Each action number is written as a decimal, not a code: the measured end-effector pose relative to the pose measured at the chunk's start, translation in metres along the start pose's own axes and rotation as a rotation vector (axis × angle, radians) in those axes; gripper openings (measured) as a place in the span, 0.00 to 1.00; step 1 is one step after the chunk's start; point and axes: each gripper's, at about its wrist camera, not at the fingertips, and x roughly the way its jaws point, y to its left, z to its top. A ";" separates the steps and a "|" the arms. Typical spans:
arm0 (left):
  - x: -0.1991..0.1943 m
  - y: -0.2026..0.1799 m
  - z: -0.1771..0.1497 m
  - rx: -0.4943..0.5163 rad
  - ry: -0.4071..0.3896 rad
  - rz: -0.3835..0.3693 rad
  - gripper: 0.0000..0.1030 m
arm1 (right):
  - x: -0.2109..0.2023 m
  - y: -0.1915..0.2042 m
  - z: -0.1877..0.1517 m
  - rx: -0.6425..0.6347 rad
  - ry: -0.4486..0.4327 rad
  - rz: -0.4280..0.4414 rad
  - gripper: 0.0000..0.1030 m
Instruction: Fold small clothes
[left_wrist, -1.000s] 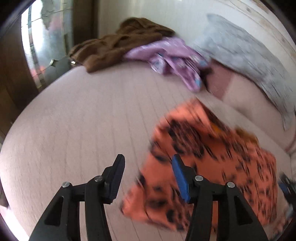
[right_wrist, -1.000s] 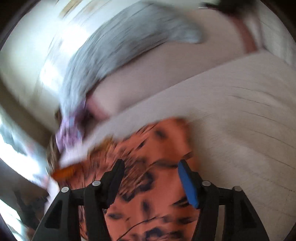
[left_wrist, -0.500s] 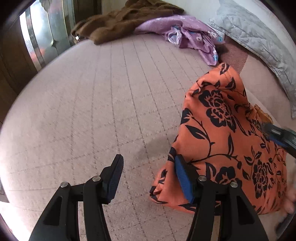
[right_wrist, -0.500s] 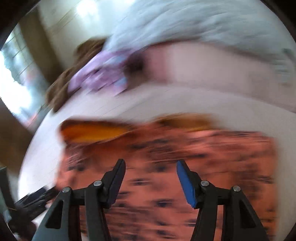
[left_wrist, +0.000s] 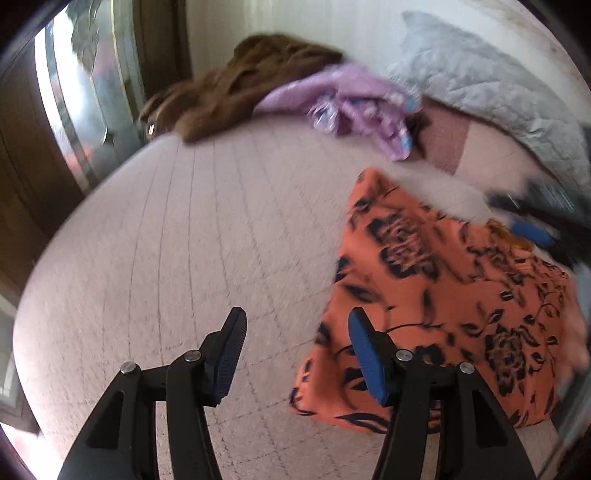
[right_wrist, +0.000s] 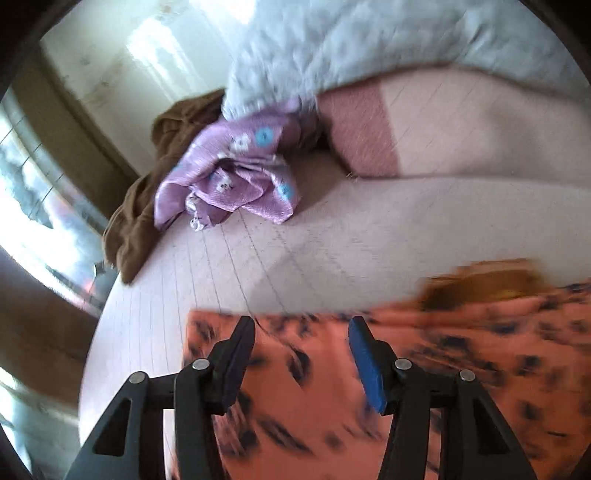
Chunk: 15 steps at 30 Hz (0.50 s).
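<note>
Orange black-floral fabric garment (left_wrist: 439, 295) lies partly folded on pale pink quilted bed (left_wrist: 207, 236). Left gripper (left_wrist: 295, 354) released, empty, beside garment's left edge. Right gripper (right_wrist: 301, 354) over garment, jaws just been closing, nothing pinched. Step: regrasp for next fold, likely. Next: pinch edge, carry across.

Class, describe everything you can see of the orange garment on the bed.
The orange garment is thin woven-looking cloth printed with dark flowers and vines. It lies spread and fairly flat on the pale quilted bedcover, with a mustard-yellow patch, perhaps lining, showing at its far edge. The lilac and brown clothes lie apart from it. Both hand-held grippers hang open above it; neither visibly grips it.
</note>
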 end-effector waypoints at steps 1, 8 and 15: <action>-0.002 -0.004 0.000 0.010 -0.009 -0.012 0.58 | -0.017 -0.007 -0.008 -0.015 -0.006 -0.011 0.54; 0.037 -0.053 -0.026 0.206 0.132 0.081 0.59 | -0.079 -0.120 -0.093 0.012 0.154 -0.268 0.55; -0.061 -0.067 -0.018 0.193 -0.129 -0.064 0.59 | -0.162 -0.143 -0.128 0.112 0.013 -0.135 0.54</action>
